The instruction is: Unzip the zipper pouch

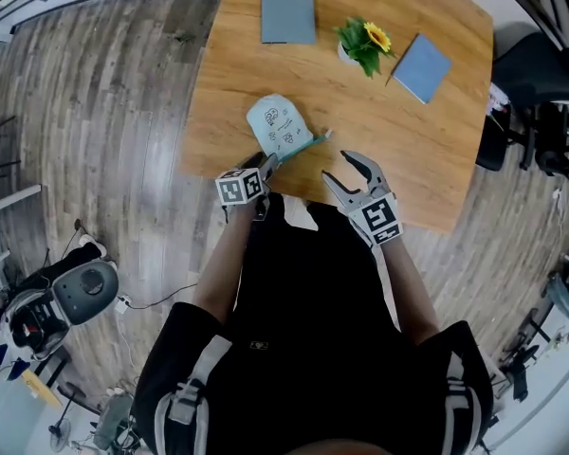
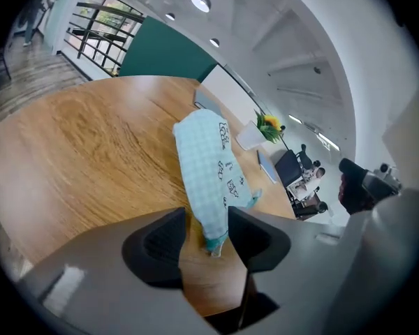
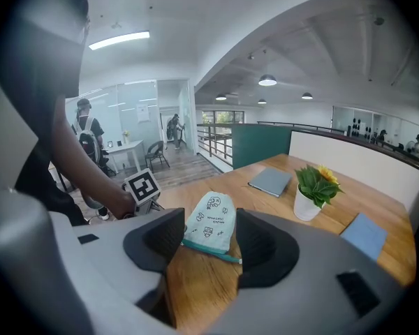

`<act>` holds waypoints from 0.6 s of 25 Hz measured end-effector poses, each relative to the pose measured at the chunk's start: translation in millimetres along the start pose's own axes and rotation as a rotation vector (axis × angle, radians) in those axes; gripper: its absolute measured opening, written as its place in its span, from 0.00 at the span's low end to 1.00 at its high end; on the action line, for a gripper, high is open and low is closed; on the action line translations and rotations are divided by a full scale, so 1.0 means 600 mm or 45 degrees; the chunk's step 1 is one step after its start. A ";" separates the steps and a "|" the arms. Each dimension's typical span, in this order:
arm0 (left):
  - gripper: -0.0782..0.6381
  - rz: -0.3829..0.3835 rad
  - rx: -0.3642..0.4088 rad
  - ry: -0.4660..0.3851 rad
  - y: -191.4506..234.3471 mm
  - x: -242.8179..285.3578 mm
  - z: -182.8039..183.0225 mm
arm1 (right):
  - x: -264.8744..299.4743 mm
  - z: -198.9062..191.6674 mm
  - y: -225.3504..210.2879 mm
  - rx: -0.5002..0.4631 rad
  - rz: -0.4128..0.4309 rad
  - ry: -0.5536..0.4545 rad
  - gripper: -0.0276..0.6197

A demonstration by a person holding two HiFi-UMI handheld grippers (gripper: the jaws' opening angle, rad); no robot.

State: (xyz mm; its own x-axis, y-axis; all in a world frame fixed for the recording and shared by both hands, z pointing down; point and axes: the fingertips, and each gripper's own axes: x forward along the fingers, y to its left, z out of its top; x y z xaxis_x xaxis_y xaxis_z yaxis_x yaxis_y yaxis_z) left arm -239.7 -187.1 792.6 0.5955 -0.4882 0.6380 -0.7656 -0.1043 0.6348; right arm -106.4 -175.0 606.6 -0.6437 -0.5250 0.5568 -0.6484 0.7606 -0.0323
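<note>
A pale mint zipper pouch [image 1: 278,124] with small printed drawings lies flat on the wooden table [image 1: 412,150], its teal zipper edge turned toward me. My left gripper [image 1: 268,164] sits at the pouch's near-left corner. In the left gripper view the pouch [image 2: 206,166] runs away from the jaws and its teal end lies in the gap of the left gripper [image 2: 207,227]; a gap shows on one side, so the jaws are open. My right gripper [image 1: 339,167] hovers open to the right of the pouch, empty. Its view shows the pouch [image 3: 211,223] ahead, beyond the right gripper [image 3: 211,237].
A potted yellow flower [image 1: 362,44] stands at the back of the table, with a grey notebook [image 1: 287,12] to its left and a blue one [image 1: 422,67] to its right. The table's near edge runs just under both grippers. Black chairs [image 1: 531,64] stand off the right side.
</note>
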 end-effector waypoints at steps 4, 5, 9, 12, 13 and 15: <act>0.36 0.012 -0.086 -0.029 0.000 0.007 -0.001 | -0.005 -0.006 -0.009 -0.003 -0.001 0.009 0.40; 0.36 0.015 -0.094 -0.036 0.001 0.008 -0.001 | -0.006 -0.008 -0.010 -0.003 -0.001 0.010 0.40; 0.36 0.005 -0.127 -0.037 -0.004 0.012 -0.003 | -0.011 -0.011 -0.015 -0.003 0.000 0.013 0.40; 0.34 0.025 -0.118 -0.047 -0.006 0.017 -0.004 | -0.012 -0.015 -0.018 0.001 0.006 0.017 0.40; 0.33 0.037 -0.115 -0.055 -0.004 0.018 -0.005 | -0.012 -0.017 -0.019 0.003 0.007 0.016 0.40; 0.31 0.057 -0.114 -0.067 0.003 0.019 -0.007 | -0.013 -0.018 -0.020 0.008 0.010 0.013 0.40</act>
State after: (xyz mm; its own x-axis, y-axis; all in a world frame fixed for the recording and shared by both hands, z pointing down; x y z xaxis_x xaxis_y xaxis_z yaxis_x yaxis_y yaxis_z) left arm -233.1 -189.2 803.0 0.5461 -0.5356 0.6441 -0.7646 -0.0046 0.6445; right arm -89.5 -175.8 611.7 -0.6448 -0.5152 0.5647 -0.6459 0.7623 -0.0420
